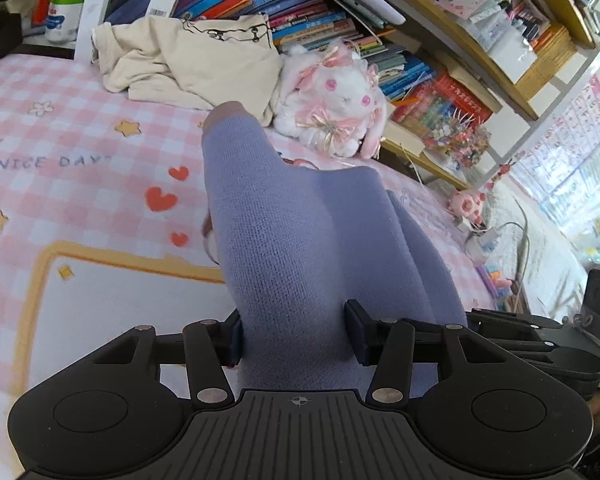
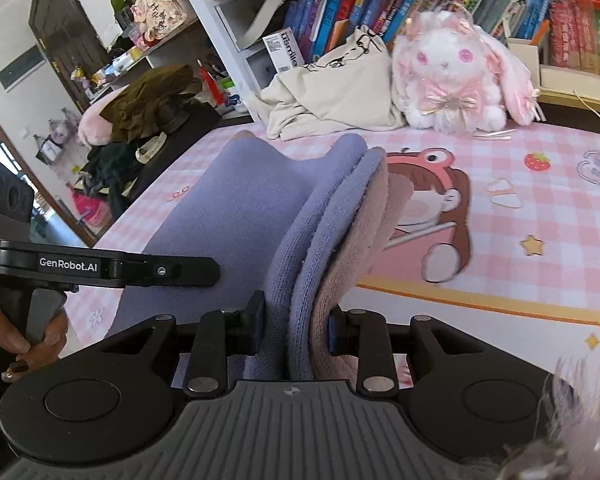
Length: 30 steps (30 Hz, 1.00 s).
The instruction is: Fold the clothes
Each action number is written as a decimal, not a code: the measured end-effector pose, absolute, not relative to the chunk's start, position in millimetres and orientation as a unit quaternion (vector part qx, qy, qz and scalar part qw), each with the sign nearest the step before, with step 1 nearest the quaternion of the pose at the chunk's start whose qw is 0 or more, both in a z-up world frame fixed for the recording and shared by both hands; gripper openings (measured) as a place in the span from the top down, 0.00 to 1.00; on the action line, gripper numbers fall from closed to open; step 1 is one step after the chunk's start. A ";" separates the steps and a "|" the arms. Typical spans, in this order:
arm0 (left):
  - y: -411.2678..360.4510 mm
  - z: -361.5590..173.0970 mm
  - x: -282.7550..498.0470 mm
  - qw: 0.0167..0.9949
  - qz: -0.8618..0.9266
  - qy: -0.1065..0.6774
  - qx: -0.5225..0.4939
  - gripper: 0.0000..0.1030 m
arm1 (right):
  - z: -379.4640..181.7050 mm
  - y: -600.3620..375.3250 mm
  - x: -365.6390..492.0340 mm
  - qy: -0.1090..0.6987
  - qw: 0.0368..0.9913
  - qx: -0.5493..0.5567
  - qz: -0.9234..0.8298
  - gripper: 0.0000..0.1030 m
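- Left wrist view: left gripper (image 1: 296,334) pinches soft lilac knit garment (image 1: 296,232), draping toward twelve o'clock
- Right gripper (image 2: 294,330) clamps its bunched, light layers; hold at the edges

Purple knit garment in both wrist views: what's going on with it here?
A person is folding clothes on a pink checked bedspread. Both handheld grippers are clamped on the purple knit garment: the left gripper on a single thickness, the right gripper on a bunched, layered edge. A cream garment lies by a plush bunny.

Plush rabbit (image 1: 340,100), bookshelf (image 1: 480,76), pink checked sheet (image 1: 80,128)
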<state>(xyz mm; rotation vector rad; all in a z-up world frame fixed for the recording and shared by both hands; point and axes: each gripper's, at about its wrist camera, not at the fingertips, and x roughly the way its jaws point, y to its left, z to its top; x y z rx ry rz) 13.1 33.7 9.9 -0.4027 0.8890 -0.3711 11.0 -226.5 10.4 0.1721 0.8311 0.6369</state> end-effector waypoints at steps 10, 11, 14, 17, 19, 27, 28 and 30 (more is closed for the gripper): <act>103.9 8.4 63.6 0.857 -0.215 0.428 -0.189 0.53 | 10.7 -151.1 36.3 0.387 0.880 0.099 0.258 0.74; 108.7 8.0 70.6 0.857 -0.218 0.426 -0.191 0.53 | 10.5 -145.9 41.0 0.385 0.881 0.104 0.254 0.74; 120.5 4.7 92.1 0.855 -0.227 0.422 -0.198 0.53 | 12.3 -137.1 57.5 0.380 0.886 0.102 0.246 0.74; 128.5 -1.5 113.1 0.851 -0.232 0.423 -0.206 0.53 | 12.3 -128.4 76.6 0.379 0.889 0.096 0.238 0.74; 130.5 -6.9 126.4 0.849 -0.232 0.427 -0.207 0.53 | 9.2 -124.2 91.4 0.385 0.888 0.091 0.235 0.74; 140.0 -33.2 168.0 0.836 -0.226 0.442 -0.232 0.53 | -9.2 -118.3 138.5 0.407 0.881 0.095 0.222 0.74; 140.2 -35.7 170.8 0.836 -0.225 0.441 -0.236 0.53 | -10.9 -118.7 142.4 0.409 0.881 0.097 0.219 0.74; 140.5 -40.9 176.6 0.836 -0.221 0.439 -0.244 0.53 | -15.2 -120.5 150.8 0.416 0.878 0.105 0.214 0.74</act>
